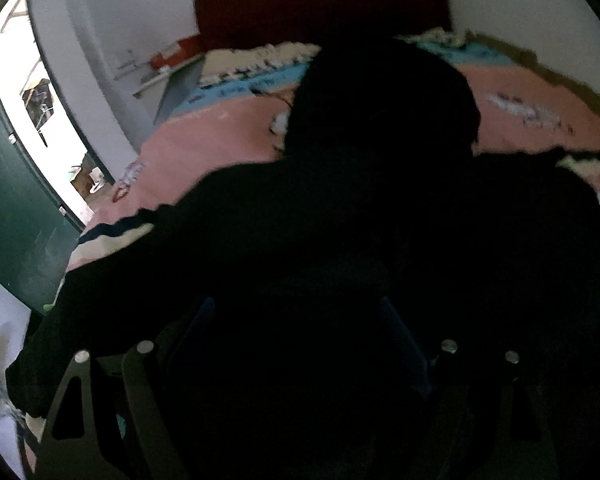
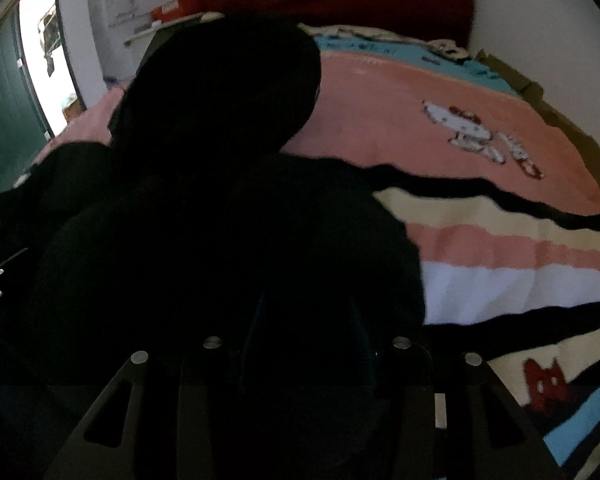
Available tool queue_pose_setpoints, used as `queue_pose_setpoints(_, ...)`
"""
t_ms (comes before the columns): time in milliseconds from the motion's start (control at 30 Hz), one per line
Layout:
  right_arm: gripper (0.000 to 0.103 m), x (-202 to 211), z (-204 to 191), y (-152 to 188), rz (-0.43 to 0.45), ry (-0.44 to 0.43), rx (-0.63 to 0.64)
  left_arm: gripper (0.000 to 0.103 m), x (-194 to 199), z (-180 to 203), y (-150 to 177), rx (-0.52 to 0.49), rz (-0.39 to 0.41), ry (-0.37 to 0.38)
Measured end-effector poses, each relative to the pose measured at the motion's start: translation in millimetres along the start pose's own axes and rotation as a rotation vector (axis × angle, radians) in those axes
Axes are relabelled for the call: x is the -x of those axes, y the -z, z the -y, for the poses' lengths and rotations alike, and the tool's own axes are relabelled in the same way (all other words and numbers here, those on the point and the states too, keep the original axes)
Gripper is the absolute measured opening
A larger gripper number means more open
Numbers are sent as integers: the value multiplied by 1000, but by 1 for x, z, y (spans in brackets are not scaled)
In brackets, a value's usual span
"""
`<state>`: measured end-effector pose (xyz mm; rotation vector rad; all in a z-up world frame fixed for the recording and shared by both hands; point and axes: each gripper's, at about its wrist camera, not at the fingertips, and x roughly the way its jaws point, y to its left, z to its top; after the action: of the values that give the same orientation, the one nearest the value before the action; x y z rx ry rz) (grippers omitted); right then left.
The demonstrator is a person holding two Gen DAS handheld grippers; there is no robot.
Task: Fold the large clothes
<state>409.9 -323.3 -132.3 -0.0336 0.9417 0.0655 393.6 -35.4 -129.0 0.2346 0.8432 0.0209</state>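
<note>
A large black hooded garment lies spread on the bed and fills most of the left wrist view, its hood toward the headboard. It also fills the left and middle of the right wrist view. My left gripper is low over the garment's near part, its blue fingers wide apart with dark cloth between them. My right gripper sits on the garment's right part, its fingers close together on dark cloth. The cloth is too dark to show the grip plainly.
The bed has a pink, cream and blue patterned blanket with cartoon figures, and a dark red headboard against the white wall. A green door and a bright doorway stand at the left. A small shelf stands by the bed's head.
</note>
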Motion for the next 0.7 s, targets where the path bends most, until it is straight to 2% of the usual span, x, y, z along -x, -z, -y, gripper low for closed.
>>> queue_pose_setpoints(100,50,14,-4,5,25,-16,8,84,-6,-1,10,-8,-32,-6)
queue_pose_setpoints(200,53,6,-11,18,-17,-11,41,84,-10,-1,20,2,-56,29)
queue_pose_setpoints(400,53,26,-10,23,-30,-6,5,84,35,-19,24,41,7,70)
queue_pose_setpoints(567,55,72,-20,36,-6,-19,-2,84,80,-46,44,76,11,89)
queue_pose_setpoints(700,58,113,-32,55,15,-38,-15,84,110,-77,71,140,5,122)
